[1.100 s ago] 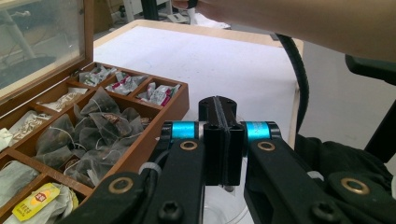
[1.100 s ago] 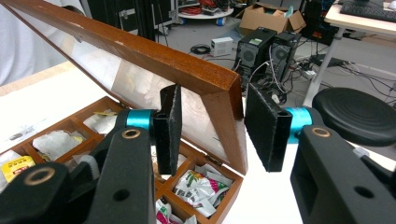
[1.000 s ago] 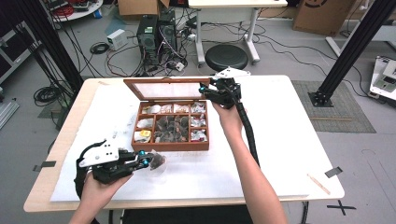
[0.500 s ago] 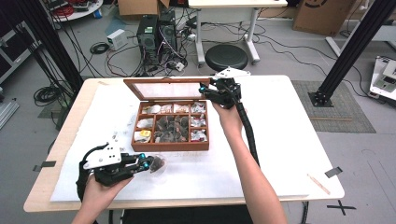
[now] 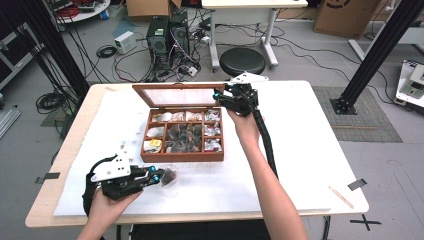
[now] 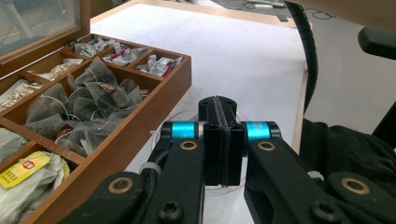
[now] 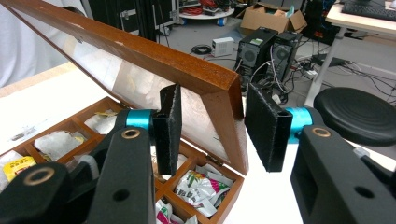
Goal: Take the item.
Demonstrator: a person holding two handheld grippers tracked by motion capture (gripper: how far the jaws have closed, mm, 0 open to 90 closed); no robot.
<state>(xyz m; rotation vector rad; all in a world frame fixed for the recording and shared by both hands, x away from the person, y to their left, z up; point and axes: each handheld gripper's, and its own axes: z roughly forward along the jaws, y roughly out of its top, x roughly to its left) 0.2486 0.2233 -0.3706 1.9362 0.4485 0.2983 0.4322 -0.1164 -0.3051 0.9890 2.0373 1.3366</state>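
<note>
A wooden tea box (image 5: pixel 182 156) stands mid-table with its glass lid (image 5: pixel 172 95) raised, and its compartments hold tea bags. My left gripper (image 5: pixel 159 176) is at the front left, shut, with a dark tea bag (image 5: pixel 169 176) at its tips over a clear cup (image 5: pixel 171 189). In the left gripper view the pressed-together jaws of the left gripper (image 6: pixel 218 100) hide the bag, and the cup (image 6: pixel 184 113) rim curves around them. My right gripper (image 5: pixel 220 96) is open at the lid's right corner. In the right gripper view the right gripper (image 7: pixel 215 100) straddles the lid (image 7: pixel 140 56) frame.
A white sheet (image 5: pixel 300 150) covers the tabletop, with open room right of the box. The person's right forearm (image 5: pixel 265 170) crosses the middle of the table. A black stool (image 5: pixel 242 60) and computer towers (image 5: pixel 167 32) stand on the floor behind.
My left gripper has edged slightly right and down with the tea bag toward the cup. The right gripper has stayed at the lid corner.
</note>
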